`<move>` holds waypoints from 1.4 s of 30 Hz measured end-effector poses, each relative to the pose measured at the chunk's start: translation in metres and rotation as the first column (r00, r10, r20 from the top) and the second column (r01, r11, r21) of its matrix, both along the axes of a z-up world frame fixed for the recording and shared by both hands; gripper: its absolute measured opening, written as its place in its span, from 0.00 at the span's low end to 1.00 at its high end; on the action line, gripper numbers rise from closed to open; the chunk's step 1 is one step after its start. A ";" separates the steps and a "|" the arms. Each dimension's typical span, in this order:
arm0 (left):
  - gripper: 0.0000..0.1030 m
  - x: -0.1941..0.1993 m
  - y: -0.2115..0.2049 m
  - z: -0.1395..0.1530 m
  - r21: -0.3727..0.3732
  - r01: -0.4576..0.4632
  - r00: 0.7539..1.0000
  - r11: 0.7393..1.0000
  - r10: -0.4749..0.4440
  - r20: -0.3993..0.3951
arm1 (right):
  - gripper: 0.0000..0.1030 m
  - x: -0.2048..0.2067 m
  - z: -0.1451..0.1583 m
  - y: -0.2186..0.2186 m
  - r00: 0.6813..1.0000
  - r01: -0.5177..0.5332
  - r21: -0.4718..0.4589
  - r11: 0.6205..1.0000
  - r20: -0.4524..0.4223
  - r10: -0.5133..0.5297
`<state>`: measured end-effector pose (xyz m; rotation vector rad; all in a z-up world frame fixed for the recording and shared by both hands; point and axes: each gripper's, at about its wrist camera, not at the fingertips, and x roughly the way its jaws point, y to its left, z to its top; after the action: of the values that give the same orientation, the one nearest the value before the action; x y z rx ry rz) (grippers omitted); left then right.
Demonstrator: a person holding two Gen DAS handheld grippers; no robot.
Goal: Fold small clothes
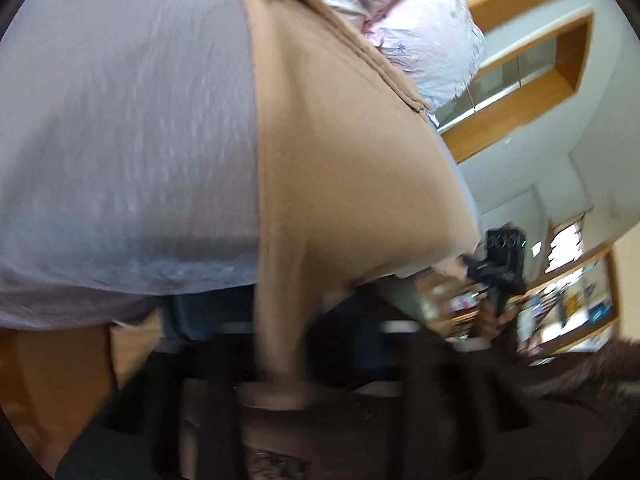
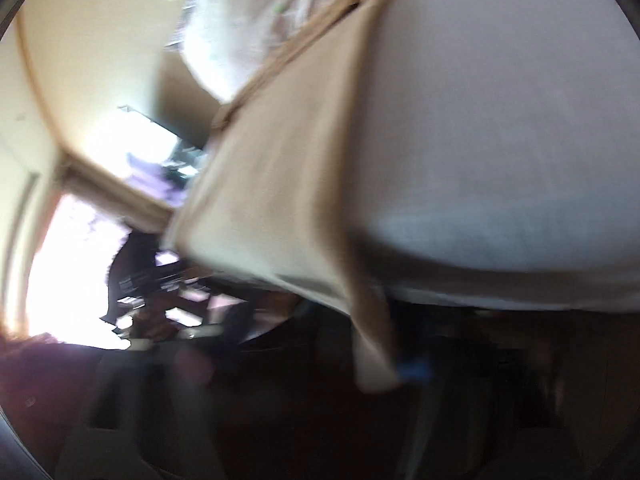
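A: The left gripper (image 1: pixel 280 384) is clamped on a corner of the tan garment (image 1: pixel 352 184), which stretches ahead of its jaws above the pale sheet (image 1: pixel 120 140). It could slip out.

B: The right gripper (image 2: pixel 380 380) probably pinches the other corner; blur hides those jaws, so I cannot tell.

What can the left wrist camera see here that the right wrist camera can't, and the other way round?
Only the left wrist view shows the right hand-held gripper pinching a far corner of the tan garment, plus a wooden wall niche.

Only the right wrist view shows a glaring bright window.

Both show the tan garment pulled up from the pale sheet toward the camera, and a flowery quilt behind. Both are blurred.
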<state>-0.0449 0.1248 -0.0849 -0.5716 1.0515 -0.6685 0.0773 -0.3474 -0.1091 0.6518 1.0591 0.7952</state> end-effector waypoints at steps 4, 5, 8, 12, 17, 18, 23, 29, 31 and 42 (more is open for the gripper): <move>0.03 -0.010 0.008 0.009 -0.124 -0.014 1.000 0.992 0.014 -0.001 | 0.09 -0.004 0.033 -0.005 0.992 -0.028 0.052 0.998 0.126 0.021; 0.03 -0.013 0.008 0.021 -0.135 -0.007 1.000 0.991 0.011 0.026 | 0.08 -0.001 0.048 -0.007 0.985 -0.027 0.062 0.998 0.174 0.016; 0.03 -0.008 0.008 0.077 -0.133 0.005 0.985 0.991 0.018 0.171 | 0.08 0.011 0.103 -0.013 0.943 -0.011 0.068 0.998 0.333 -0.013; 0.03 0.041 0.010 0.144 -0.133 -0.084 0.948 0.988 0.120 0.296 | 0.08 0.051 0.185 -0.008 0.847 0.110 0.031 0.993 0.520 -0.110; 0.03 0.169 0.006 0.176 -0.133 -0.237 0.918 0.962 0.266 0.293 | 0.08 0.159 0.219 0.006 0.797 0.322 0.004 0.947 0.539 -0.273; 0.03 0.191 0.002 0.174 -0.109 -0.257 0.917 0.960 0.278 0.286 | 0.08 0.188 0.216 0.011 0.802 0.361 -0.040 0.932 0.524 -0.288; 0.03 0.306 -0.020 0.135 0.066 -0.339 0.932 0.938 0.325 0.163 | 0.08 0.291 0.170 0.023 0.860 0.446 -0.275 0.852 0.396 -0.323; 0.05 0.349 -0.009 0.074 -0.007 -0.380 0.923 0.925 0.378 -0.067 | 0.19 0.340 0.109 0.014 0.902 0.428 -0.325 0.843 0.090 -0.423; 0.06 0.341 -0.001 0.076 -0.083 -0.377 0.926 0.923 0.372 -0.067 | 0.80 0.334 0.120 0.009 0.881 0.472 -0.298 0.830 0.124 -0.456; 0.44 0.266 0.027 0.105 -0.012 -0.377 0.926 0.926 0.377 -0.012 | 0.99 0.284 0.110 0.019 0.928 0.368 -0.369 0.853 0.089 -0.361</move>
<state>0.2216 0.1522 0.0201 -0.7661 0.9115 -0.3332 0.3611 -0.3288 0.0009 0.4882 0.9980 0.2493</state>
